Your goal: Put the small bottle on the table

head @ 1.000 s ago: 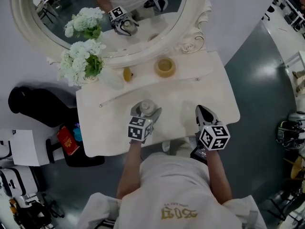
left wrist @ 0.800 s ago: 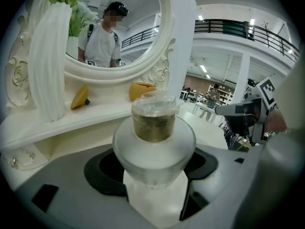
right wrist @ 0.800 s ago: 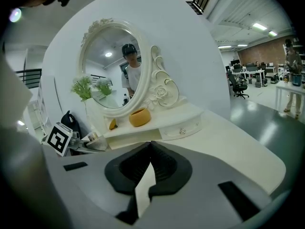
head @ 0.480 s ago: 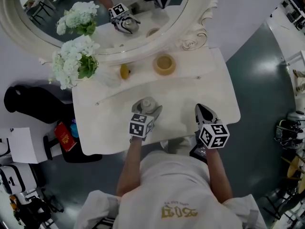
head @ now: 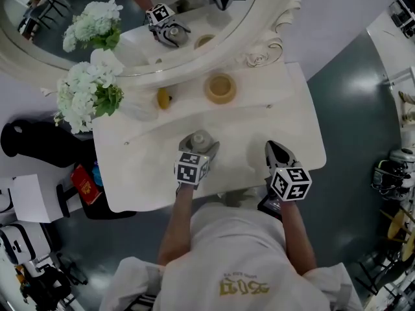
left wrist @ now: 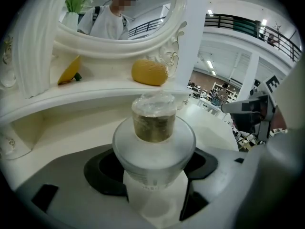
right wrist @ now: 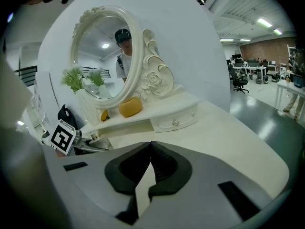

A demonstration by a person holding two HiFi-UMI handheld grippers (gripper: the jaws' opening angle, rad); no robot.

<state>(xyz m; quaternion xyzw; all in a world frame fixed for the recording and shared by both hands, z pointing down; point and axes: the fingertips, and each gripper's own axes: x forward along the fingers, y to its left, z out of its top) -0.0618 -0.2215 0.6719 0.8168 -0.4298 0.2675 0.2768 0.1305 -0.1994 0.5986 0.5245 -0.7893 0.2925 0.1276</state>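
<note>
The small bottle is frosted white with a gold neck and a clear cap. My left gripper is shut on its body, over the middle of the white dressing table. The jaws hide its base, so I cannot tell whether it touches the tabletop. My right gripper hovers over the table's front right part with its jaws pressed together and nothing between them. In the right gripper view the left gripper shows at the left.
An oval mirror stands at the table's back. On the raised shelf are a yellow round jar, a small yellow object and a vase of white flowers. A black bag lies on the floor left.
The head view has drifted a little, shifting the flowers and mirror left. Both grippers and the bottle keep their places over the table.
</note>
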